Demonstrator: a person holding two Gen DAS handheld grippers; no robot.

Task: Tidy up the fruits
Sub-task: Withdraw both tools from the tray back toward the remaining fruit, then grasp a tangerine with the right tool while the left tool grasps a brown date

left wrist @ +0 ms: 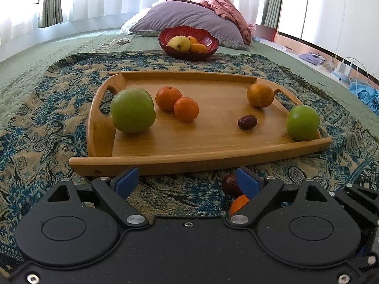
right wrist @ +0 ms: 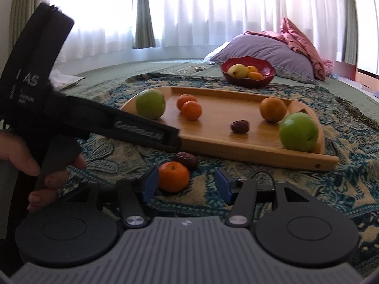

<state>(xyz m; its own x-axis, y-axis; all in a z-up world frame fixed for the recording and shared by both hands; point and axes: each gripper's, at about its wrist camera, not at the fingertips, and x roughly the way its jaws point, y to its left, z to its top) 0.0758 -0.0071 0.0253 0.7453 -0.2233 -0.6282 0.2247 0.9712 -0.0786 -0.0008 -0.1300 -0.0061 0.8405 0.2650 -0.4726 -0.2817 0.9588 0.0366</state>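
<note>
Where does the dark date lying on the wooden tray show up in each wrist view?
Left wrist: the date lies right of centre on the tray.
Right wrist: the date lies mid-frame, left of the near green apple.
Shared landmark: the red bowl behind the tray.

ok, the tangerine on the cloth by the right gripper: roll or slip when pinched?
The tangerine is round, so a nudge would probably roll it. The woven cloth may damp that. Its skin looks glossy and likely soft; the open right gripper should squeeze gently.
</note>
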